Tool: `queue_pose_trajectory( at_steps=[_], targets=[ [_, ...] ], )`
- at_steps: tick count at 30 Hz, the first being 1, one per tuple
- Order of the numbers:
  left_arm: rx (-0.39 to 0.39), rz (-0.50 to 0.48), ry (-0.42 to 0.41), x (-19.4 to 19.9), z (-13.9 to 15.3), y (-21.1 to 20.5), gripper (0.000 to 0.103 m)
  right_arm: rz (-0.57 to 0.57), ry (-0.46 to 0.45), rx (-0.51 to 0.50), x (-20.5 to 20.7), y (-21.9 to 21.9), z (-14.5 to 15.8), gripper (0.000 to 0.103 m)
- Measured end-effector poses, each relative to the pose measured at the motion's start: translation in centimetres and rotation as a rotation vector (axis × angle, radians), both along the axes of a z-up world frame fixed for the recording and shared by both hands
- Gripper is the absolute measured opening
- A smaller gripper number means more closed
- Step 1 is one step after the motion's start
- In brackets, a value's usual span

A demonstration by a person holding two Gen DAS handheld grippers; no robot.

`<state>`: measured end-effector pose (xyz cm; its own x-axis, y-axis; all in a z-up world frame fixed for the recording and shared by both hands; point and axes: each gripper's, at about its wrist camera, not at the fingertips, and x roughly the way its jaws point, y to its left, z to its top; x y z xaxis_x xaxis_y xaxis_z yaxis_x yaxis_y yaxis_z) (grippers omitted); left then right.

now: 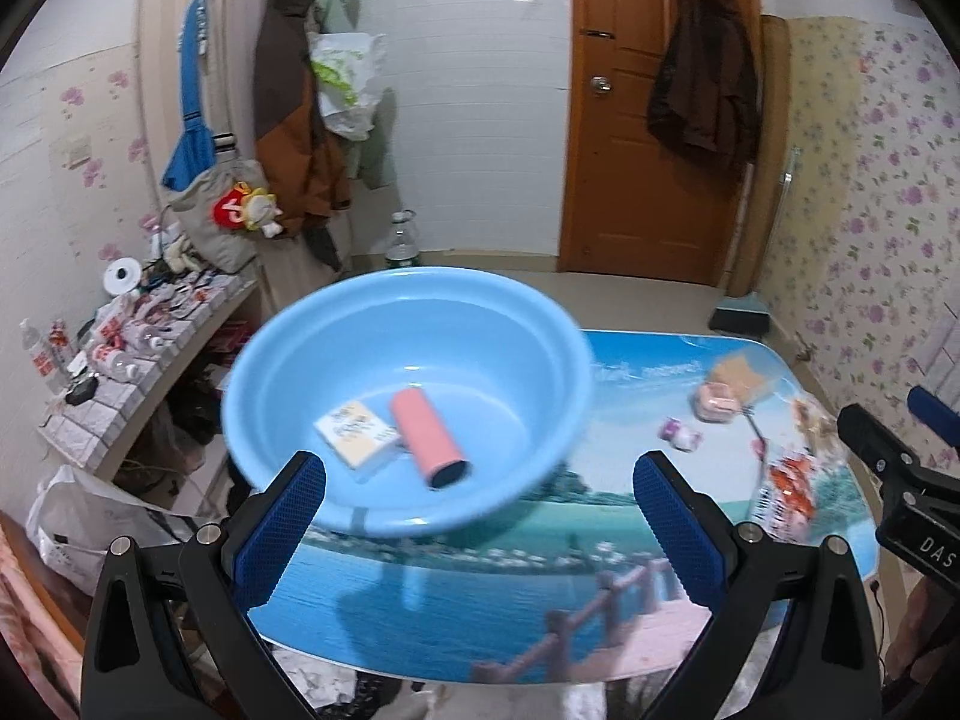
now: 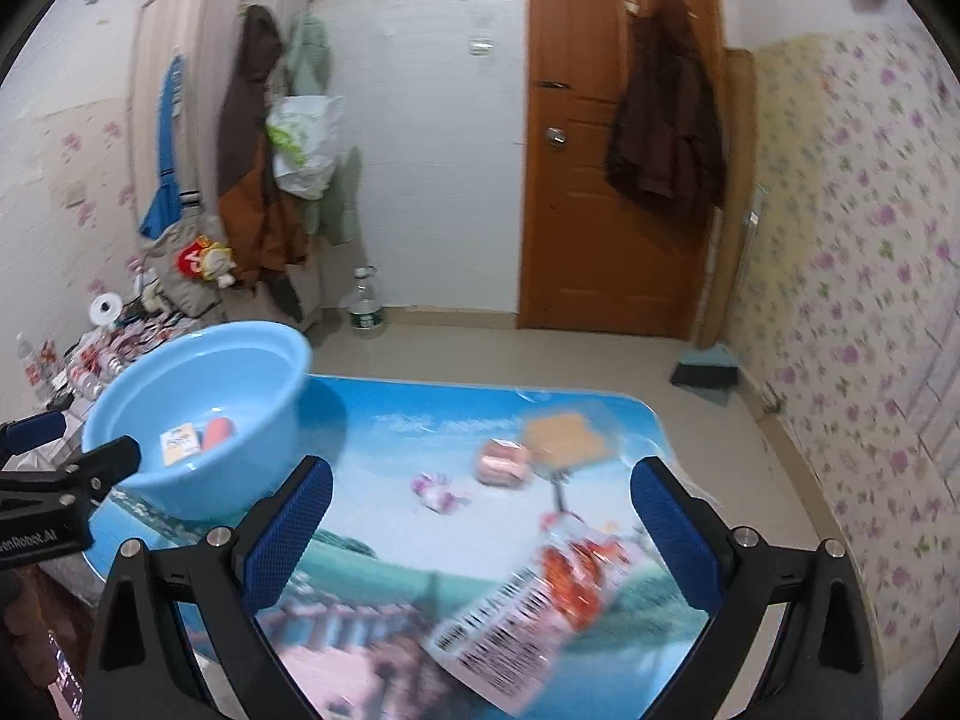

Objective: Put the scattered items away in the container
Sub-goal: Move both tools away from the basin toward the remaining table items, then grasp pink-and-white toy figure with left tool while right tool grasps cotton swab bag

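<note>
Currently both grippers, left gripper (image 1: 480, 480) and right gripper (image 2: 480, 492), jaws apart, empty. Basin (image 1: 300, 354) on bench (image 2: 384, 438) holds 2 items; snack packet (image 2: 528, 606) lies outside.

My left tongs (image 1: 480, 483) gape before the round blue plastic basin (image 1: 288, 360), holding a pink cylinder (image 1: 427, 437) and, seemingly, a white box (image 1: 358, 432).

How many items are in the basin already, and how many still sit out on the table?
In the blue basin: 2, a white box and a pink cylinder.
Loose on the table: 4, a red-and-white packet, a small purple-and-white item, a pink item, a tan piece.
Total: 6.
</note>
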<state>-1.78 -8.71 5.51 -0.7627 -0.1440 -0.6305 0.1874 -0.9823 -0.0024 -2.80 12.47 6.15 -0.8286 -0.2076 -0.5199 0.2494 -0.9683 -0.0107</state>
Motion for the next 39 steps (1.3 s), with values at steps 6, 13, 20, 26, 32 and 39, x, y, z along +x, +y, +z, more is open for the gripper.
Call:
queue_pose_trajectory(
  at_steps=[6,13,20,26,32,39],
  targets=[
    [-0.033,-0.068,-0.01,0.1,-0.1,3.9,0.103,-0.09,-0.033,-0.035,1.2,6.0,-1.2,0.1],
    [-0.048,-0.108,-0.004,0.4,0.4,6.6,0.103,-0.143,-0.03,-0.066,1.4,8.6,-0.9,0.1],
    [-0.076,-0.137,-0.021,0.6,-0.1,8.2,0.103,-0.176,-0.037,-0.084,2.1,10.0,-1.3,0.1],
    [-0.084,-0.147,-0.035,0.2,-0.5,8.9,0.103,-0.196,-0.036,-0.098,2.2,10.9,-1.6,0.1],
    [-0.088,-0.149,-0.052,-0.6,-1.2,9.3,0.103,-0.218,-0.069,-0.111,1.6,11.4,-2.6,0.1],
    [-0.094,-0.171,-0.078,-2.1,-2.2,10.5,0.103,-0.236,-0.089,-0.125,0.5,12.1,-3.8,0.1]
  ],
)
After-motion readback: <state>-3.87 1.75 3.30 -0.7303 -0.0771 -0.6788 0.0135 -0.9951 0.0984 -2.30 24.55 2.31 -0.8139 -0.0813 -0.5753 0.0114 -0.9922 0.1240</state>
